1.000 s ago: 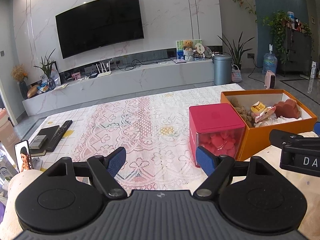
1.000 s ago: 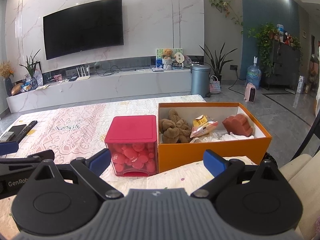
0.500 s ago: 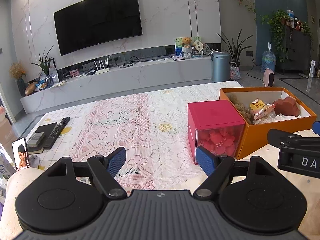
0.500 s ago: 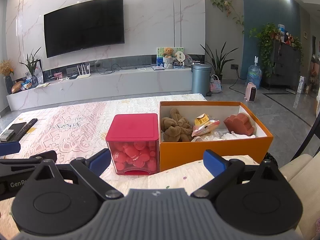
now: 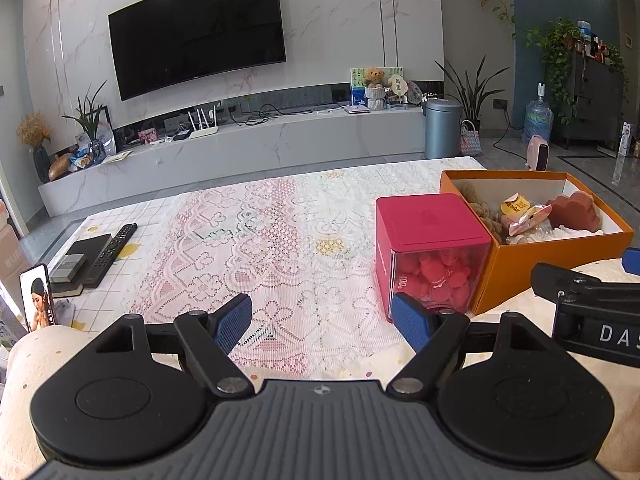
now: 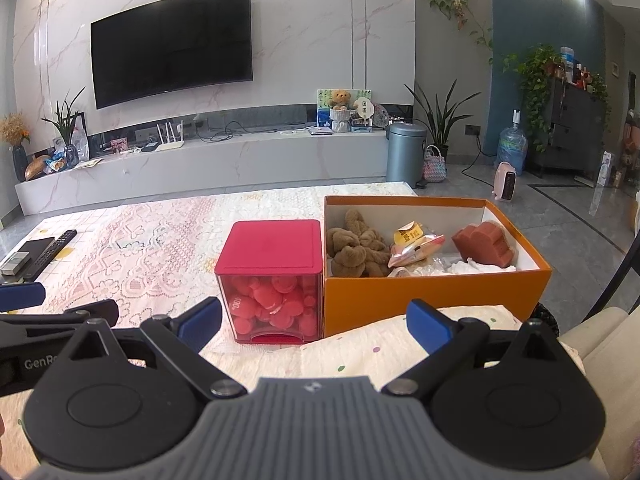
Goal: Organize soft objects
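Note:
An orange box [image 6: 436, 296] [image 5: 516, 268] on the lace-covered table holds a brown knotted plush [image 6: 356, 250], a snack packet [image 6: 416, 246], a reddish sponge block [image 6: 484, 242] [image 5: 576, 216] and white crumpled wrap. Pressed against its left side stands a clear cube with a red lid [image 6: 274, 244] [image 5: 428, 224], full of red soft pieces. My right gripper [image 6: 314, 324] hovers open just in front of both, nothing between its fingers. My left gripper [image 5: 322, 324] is open too, left of the cube, over the cloth. The other gripper's black arm [image 5: 580, 304] shows at the right edge.
A cream dotted cushion [image 6: 380, 344] lies along the near table edge under both grippers. At the far left of the table lie a TV remote [image 5: 114, 246], a dark flat device [image 5: 88, 248] and a phone [image 5: 38, 300]. Beyond the table are a TV wall and console.
Both grippers have edged forward and slightly upward, so the cube and the orange box look a little nearer. Both stay open; nothing on the table has moved.

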